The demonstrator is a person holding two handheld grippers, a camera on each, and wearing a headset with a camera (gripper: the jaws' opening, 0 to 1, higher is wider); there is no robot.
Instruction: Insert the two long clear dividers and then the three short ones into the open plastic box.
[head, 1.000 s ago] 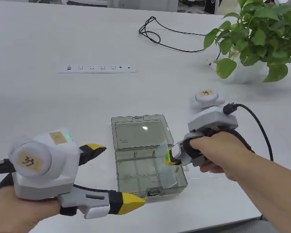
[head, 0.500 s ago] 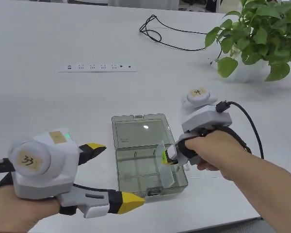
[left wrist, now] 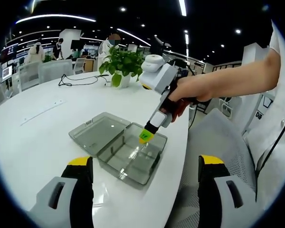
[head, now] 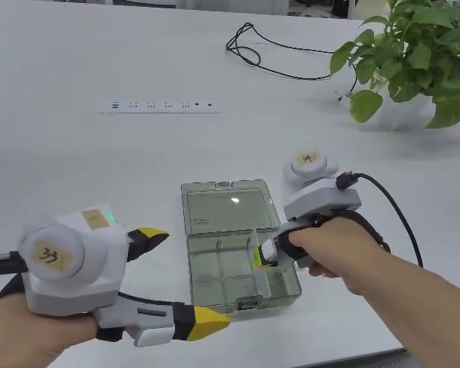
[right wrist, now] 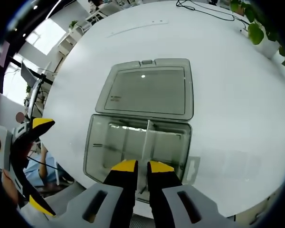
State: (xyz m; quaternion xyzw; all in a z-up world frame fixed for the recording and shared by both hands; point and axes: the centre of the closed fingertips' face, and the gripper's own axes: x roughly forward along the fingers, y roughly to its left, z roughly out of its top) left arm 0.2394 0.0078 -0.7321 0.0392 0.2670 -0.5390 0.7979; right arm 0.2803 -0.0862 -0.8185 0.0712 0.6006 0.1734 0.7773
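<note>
White benchtop [head: 77,169]: right tool [right wrist: 137,167] pinches divider [right wrist: 146,142] upright in box [right wrist: 89,147], left tool [left wrist: 146,160] spread.

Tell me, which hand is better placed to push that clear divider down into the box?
The right. The right gripper is shut on the divider, which stands inside the box. The left gripper hangs open beside the box, holding nothing.

The plastic box [head: 226,208] looks glossy (table [head: 100,165] matt)

Two tools [head: 185,276] [head: 257,257], one box [head: 226,208], one plant [head: 414,54].
</note>
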